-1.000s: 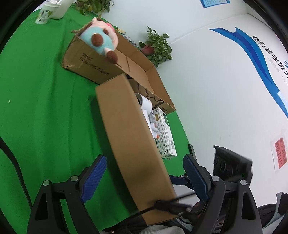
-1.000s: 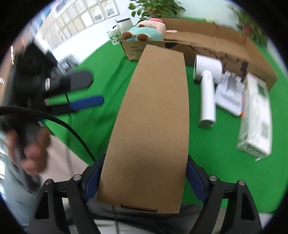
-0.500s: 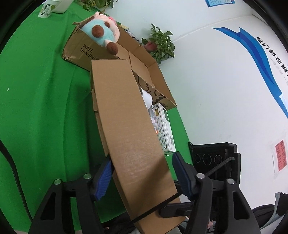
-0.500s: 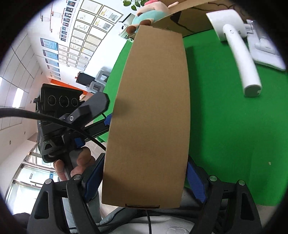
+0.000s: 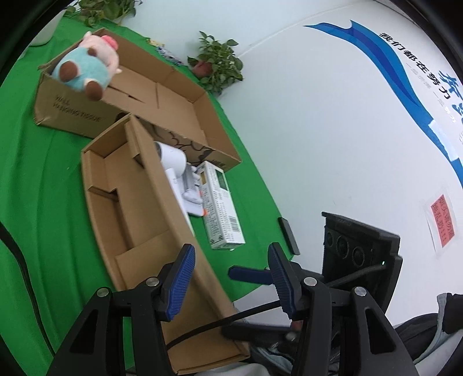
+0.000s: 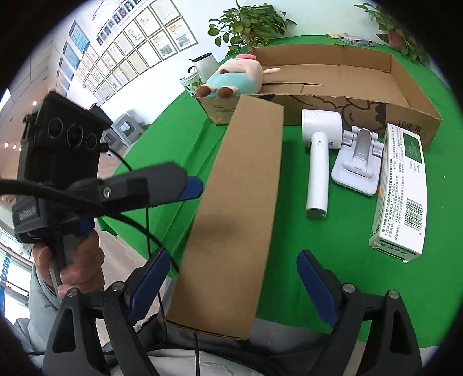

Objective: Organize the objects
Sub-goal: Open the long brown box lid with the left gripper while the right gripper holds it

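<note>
A long narrow cardboard box [image 5: 130, 219] lies on the green table with its open side showing in the left wrist view. Its plain side [image 6: 240, 188] shows in the right wrist view. My left gripper [image 5: 231, 277] is closing. The box's side wall sits just inside its left finger and the other pad is off it. My right gripper [image 6: 231, 283] straddles the box's near end. Its jaws are opening, with gaps on both sides. A white handheld device [image 6: 318, 162], a white stand [image 6: 358, 165] and a white-green carton [image 6: 402, 188] lie to the right.
A large open cardboard box [image 6: 347, 78] stands behind, with a plush pig [image 6: 234, 78] on its left end. Potted plants [image 6: 249, 26] and a white mug [image 6: 205, 65] line the back. A small black slab [image 5: 288, 235] lies at the table's right edge. A hand [image 6: 72, 260] holds the left gripper.
The narrow box has turned, so its open inside now faces the left camera. The left jaws have narrowed and moved right along it. The right jaws have come off the box's sides.
</note>
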